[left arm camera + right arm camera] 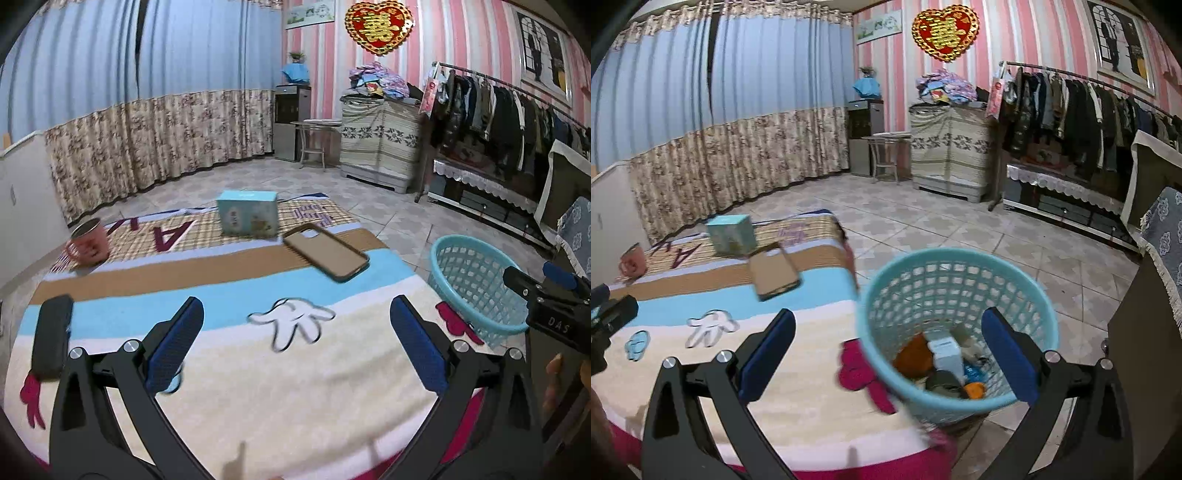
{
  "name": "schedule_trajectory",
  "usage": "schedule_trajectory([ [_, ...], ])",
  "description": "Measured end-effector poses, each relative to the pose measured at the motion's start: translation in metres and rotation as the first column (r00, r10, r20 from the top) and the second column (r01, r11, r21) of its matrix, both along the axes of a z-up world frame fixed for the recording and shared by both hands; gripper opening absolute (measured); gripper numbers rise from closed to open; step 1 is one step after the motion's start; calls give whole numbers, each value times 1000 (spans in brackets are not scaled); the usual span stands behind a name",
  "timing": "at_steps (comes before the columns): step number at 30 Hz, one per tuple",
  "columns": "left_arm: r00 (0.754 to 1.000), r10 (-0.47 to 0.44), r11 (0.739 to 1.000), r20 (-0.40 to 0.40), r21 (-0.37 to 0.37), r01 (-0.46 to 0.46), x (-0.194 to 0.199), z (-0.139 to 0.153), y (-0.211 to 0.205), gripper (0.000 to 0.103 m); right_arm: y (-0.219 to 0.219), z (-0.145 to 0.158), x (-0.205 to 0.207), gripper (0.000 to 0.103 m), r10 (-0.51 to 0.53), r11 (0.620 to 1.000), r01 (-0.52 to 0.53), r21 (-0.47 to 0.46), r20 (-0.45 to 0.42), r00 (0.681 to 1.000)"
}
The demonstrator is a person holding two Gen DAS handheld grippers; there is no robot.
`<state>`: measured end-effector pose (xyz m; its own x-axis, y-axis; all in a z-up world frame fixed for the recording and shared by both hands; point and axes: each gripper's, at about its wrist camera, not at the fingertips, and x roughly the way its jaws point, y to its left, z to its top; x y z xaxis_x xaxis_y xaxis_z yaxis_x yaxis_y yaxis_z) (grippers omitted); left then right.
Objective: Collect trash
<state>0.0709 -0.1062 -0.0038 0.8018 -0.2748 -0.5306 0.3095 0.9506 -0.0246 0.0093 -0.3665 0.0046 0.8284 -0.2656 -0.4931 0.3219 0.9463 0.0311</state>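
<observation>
We hold both claws spread and empty: the right claw (pixel 888 350) over the basket (pixel 1049 314) holding trash, the left claw (pixel 297 339) above the bed (pixel 240 369), ready to pick.

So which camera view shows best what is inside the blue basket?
The right wrist view: it looks down into the blue basket, showing the trash at its bottom. The left wrist view shows only the basket's side and rim, not the contents.
</observation>
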Motion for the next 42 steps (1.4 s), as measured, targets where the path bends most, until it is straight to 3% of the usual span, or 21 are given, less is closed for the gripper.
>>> schedule_trajectory([
  [10,997,76,992,-9,-104,-76,-27,14,66,98,72,18,-26,99,74,997,-74,-32,8,997],
  [20,983,176,984,50,-8,-176,-50,21,97,98,123,16,-44,99,130,991,-130,-27,-4,992],
  [42,975,187,982,115,16,-190,-70,28,110,98,145,24,-61,99,148,989,-148,-19,38,988],
])
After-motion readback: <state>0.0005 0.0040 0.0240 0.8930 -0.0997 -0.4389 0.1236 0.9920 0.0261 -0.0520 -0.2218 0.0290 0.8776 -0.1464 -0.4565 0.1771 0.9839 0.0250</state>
